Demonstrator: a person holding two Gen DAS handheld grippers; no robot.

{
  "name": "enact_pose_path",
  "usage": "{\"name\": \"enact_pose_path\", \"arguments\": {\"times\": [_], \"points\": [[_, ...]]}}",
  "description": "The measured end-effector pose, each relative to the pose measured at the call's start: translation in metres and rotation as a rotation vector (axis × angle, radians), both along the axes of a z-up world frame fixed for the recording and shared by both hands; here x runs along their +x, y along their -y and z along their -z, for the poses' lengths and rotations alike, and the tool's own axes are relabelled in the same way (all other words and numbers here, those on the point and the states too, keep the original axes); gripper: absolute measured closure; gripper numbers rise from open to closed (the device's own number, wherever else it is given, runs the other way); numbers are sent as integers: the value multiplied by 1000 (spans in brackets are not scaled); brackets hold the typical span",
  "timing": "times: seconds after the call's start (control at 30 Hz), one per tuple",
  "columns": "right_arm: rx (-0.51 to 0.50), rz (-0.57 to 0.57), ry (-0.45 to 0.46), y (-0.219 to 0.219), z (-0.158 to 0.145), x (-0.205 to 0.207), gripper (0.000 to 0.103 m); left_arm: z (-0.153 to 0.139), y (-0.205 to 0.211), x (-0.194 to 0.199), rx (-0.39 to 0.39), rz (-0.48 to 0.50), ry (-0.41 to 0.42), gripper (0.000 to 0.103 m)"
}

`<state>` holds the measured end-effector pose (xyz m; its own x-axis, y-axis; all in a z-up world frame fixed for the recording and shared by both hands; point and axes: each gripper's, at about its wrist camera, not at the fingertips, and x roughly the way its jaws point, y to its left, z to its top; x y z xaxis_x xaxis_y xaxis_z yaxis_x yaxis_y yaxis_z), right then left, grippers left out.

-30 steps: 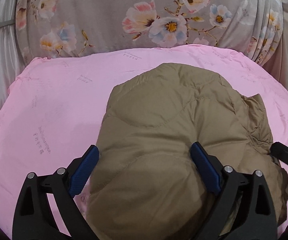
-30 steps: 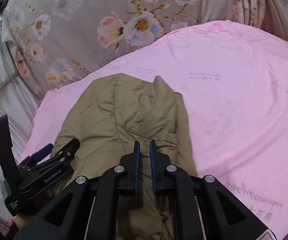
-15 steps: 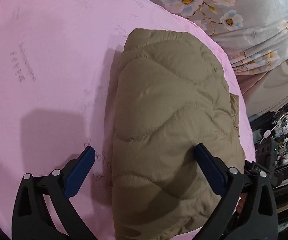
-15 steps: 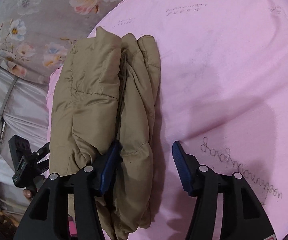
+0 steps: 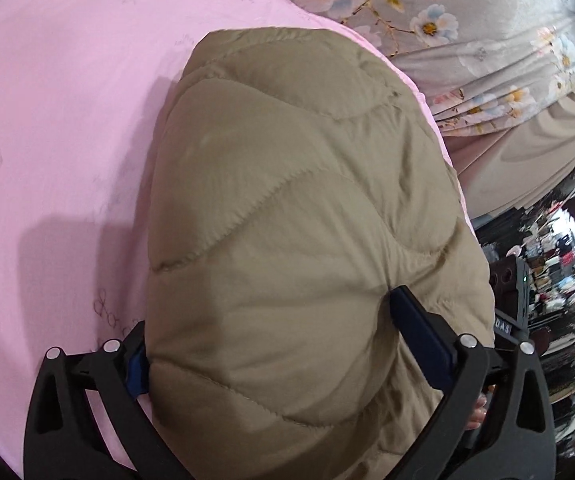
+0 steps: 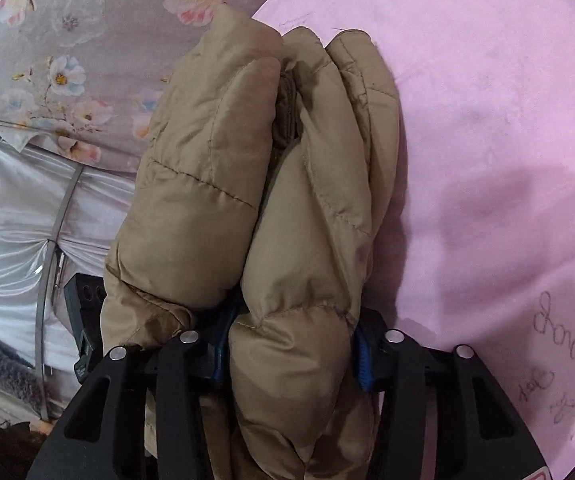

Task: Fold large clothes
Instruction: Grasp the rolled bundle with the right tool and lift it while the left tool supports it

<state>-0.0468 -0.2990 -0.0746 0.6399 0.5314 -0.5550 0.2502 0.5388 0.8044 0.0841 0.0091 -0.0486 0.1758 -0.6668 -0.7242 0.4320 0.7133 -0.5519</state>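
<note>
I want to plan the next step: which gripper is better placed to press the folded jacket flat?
Probably left: the left gripper spans the jacket on its broad top, while the right gripper is closing on an edge fold.

Both wrist views close, angled down, sharing jacket (image 5: 307, 208)

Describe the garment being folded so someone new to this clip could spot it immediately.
Start from the pink sheet that covers the work surface, in front of the floral curtain. On it lies a khaki quilted jacket, folded into a thick bundle. It is the only padded, wavy-stitched item, and the only tan thing on the pink.
</note>
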Motion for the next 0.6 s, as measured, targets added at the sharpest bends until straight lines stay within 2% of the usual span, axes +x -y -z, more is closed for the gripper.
{"name": "enact_pose_path", "arguments": {"times": [0.03, 0.1, 0.17, 0.33, 0.43, 0.6], "points": [[-35, 10, 23, -3, -8, 1, 79, -6, 1, 0, 13, 3, 35, 14], [-130, 34, 85, -10, -33, 2, 86, -21, 2, -2, 24, 14, 119, 26], [-182, 56, 146, -14, -55, 9, 88, -36, 3, -1, 16, 30, 180, 39], [-358, 75, 277, -28, -112, 38, 89, -79, 4, 13, -16, 53, 351, 44], [-425, 80, 339, -31, -135, 58, 89, -100, 2, 31, -30, 45, 450, 44], [-500, 78, 428, -38, -161, 103, 89, -129, 1, 78, -48, 17, 566, 44]]}}
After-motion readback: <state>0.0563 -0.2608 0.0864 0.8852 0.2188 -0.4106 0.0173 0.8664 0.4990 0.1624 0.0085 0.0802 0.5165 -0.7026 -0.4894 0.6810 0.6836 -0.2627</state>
